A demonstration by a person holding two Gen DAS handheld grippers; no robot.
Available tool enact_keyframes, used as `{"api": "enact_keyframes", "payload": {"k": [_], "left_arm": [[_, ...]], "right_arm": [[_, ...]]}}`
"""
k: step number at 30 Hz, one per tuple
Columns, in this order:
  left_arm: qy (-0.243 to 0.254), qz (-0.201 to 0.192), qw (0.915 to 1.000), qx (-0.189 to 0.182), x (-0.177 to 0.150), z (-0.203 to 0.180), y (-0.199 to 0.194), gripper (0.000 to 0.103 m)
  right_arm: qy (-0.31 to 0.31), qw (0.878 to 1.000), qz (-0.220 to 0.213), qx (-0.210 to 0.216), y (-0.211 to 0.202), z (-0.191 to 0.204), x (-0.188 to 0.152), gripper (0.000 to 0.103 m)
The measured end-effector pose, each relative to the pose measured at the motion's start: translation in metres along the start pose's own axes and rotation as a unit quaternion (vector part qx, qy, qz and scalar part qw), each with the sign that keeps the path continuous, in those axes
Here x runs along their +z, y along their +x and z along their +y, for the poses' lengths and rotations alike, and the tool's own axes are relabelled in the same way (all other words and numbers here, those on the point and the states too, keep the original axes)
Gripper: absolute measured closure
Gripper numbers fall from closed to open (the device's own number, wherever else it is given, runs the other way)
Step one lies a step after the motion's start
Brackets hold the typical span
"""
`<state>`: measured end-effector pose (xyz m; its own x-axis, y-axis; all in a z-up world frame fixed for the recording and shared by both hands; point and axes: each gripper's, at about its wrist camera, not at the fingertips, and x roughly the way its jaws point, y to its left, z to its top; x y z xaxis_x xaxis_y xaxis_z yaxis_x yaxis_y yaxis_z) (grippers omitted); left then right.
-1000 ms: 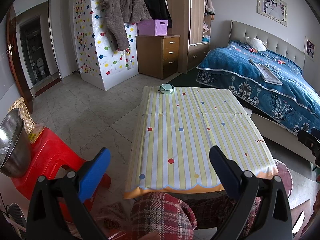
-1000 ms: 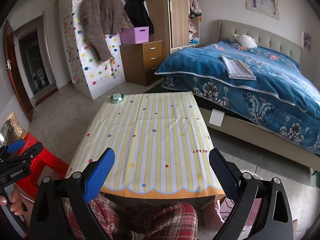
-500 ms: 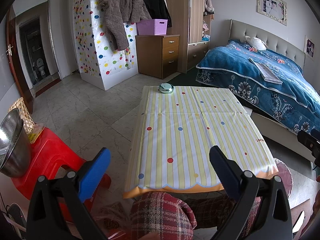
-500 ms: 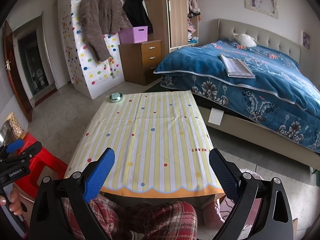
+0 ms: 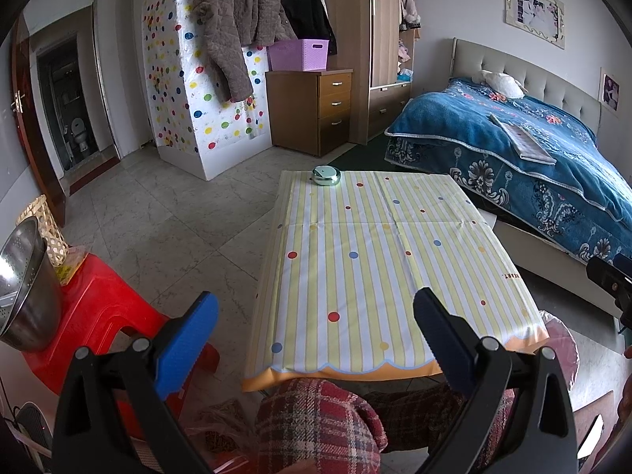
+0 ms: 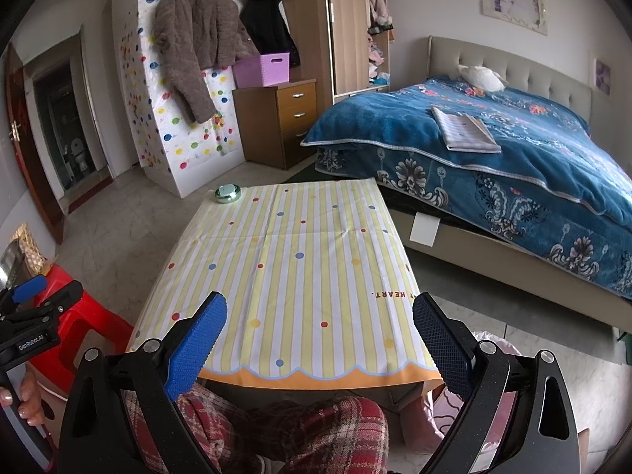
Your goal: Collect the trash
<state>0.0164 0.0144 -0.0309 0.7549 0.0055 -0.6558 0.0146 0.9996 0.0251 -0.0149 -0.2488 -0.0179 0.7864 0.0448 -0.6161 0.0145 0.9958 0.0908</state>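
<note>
Your left gripper point(image 5: 316, 331) and right gripper point(image 6: 318, 330) both hang with blue pads spread wide, grasping nothing, above your plaid-trousered knees point(image 5: 316, 422). The low table under its yellow-striped, dotted cloth point(image 6: 292, 268) carries only a small round green tin point(image 5: 326, 175) at its far left corner; no trash shows on it. Your left view alone shows the steel colander point(image 5: 23, 284) on the red plastic stool point(image 5: 102, 312); the right view shows your hand point(image 6: 23, 407) gripping the left tool.

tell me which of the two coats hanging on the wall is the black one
The black coat is the one on the right, hanging next to the wooden wardrobe above the purple basket; the brown quilted coat hangs left of it.
</note>
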Motion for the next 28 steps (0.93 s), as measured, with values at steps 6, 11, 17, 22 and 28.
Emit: {"api": "enact_keyframes", "payload": {"k": [6, 11, 17, 22, 28], "left_arm": [[0.001, 0.0, 1.0, -0.001, -0.001, -0.001, -0.001, 0.007], [0.0, 0.0, 1.0, 0.0, 0.0, -0.001, 0.0, 0.007], [0.001, -0.001, 1.0, -0.003, 0.0, -0.001, 0.0, 0.007], [0.016, 0.008, 0.9998, -0.002, -0.003, -0.006, 0.017, 0.007], [0.022, 0.052, 0.9984, 0.004, 0.002, -0.007, 0.086, 0.007]], "right_arm": [[0.0, 1.0, 0.0, 0.0, 0.0, 0.0, 0.0, 0.009], [0.0, 1.0, 0.0, 0.0, -0.002, -0.001, -0.001, 0.009], [0.0, 1.0, 0.003, 0.0, -0.001, -0.001, -0.001, 0.009], [0.006, 1.0, 0.018, -0.003, 0.011, -0.011, -0.007, 0.009], [0.01, 0.998, 0.06, -0.002, 0.067, -0.018, -0.004, 0.009]]}}
